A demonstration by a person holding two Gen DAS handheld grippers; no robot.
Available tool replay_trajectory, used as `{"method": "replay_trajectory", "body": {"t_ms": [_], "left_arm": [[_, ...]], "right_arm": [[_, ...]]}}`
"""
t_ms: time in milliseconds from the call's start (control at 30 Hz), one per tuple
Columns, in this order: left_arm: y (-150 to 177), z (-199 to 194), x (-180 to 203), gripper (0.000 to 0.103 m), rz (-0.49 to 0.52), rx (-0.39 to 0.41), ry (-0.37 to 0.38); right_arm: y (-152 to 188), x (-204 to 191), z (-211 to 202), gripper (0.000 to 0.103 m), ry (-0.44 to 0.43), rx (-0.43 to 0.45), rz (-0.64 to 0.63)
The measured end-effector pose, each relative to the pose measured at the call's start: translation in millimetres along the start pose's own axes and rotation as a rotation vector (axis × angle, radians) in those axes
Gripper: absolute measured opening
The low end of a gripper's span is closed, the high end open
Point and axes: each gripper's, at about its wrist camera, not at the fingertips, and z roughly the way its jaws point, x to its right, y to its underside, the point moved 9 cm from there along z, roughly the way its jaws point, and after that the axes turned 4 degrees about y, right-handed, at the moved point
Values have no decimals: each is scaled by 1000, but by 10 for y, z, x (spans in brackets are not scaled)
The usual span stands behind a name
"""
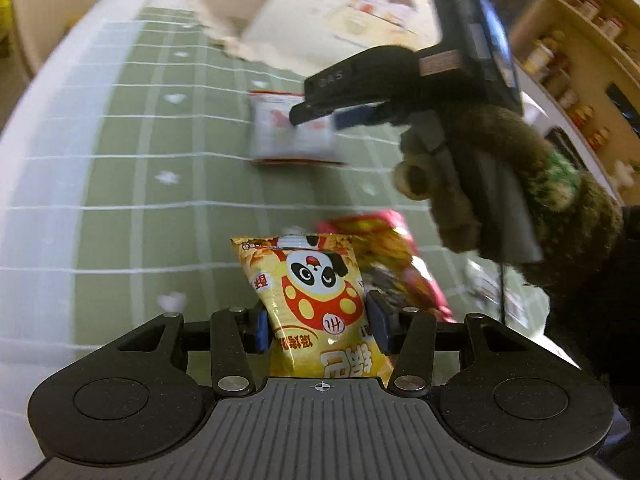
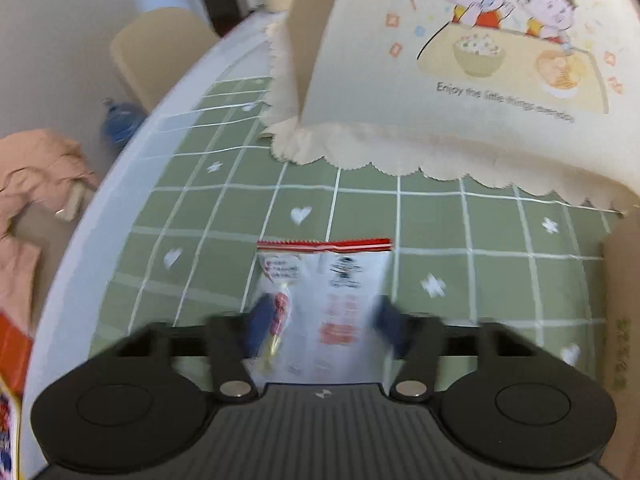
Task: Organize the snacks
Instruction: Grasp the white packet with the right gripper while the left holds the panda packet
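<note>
The left gripper (image 1: 320, 322) clamps a yellow foil snack bag printed with a panda (image 1: 320, 304), its blue pads pressed against both sides, lifted above the green grid-patterned tablecloth (image 1: 120, 160). Beside that bag, a red and yellow snack packet (image 1: 394, 256) lies on the cloth. The right gripper (image 2: 324, 330) stands open around a white snack pouch with a red serrated top edge (image 2: 324, 280), which lies on the tablecloth, near a cream paper bag with cartoon children (image 2: 460, 60).

The yellow panda snack bag (image 1: 316, 304) looked glossy foil (crinkled), the checked tablecloth (image 2: 492, 264) smooth, the cream paper bag (image 2: 460, 40) matt.
</note>
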Motion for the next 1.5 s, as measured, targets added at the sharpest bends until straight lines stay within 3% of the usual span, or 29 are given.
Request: {"method": "replay_trajectory", "body": {"t_ms": [33,200,267,300,333,500,633,833,900,1000,1233,1367,1500], "left_arm": [[35,37,90,52,11,-10,16],[230,191,413,52,34,-50,36],[259,170,448,52,20,-41,17],[262,134,442,52,15,-31,8],[261,73,414,52,7,-18,-5],[284,-223,88,52,-78,36,-80],[316,-361,-240,52,-156,68,-125],[297,-350,-393,52,-204,62,-118],[273,-348,-349,52,-194,59,-107],[172,-305,-277,52,-159,47,-84],[183,-31,346,52,-8,-24,17],[287,176,789,52,80,-74,70],[402,367,1169,52,148,-113,120]], "right_arm": [[71,18,-141,18,-21,7,-19],[356,218,-625,20,-40,67,-80],[386,277,-585,37,-67,50,-24],[392,304,-545,56,-76,42,22],[391,311,-491,63,-82,34,77],[414,13,-82,63,-150,-59,281],[264,-261,139,71,-5,4,219],[122,-490,376,85,161,52,28],[127,-515,391,80,172,38,-77],[189,-462,127,77,92,28,-112],[543,-7,-1215,77,34,230,-215],[908,556,-1732,77,116,270,-186],[1360,1164,-1950,77,232,229,-103]]}}
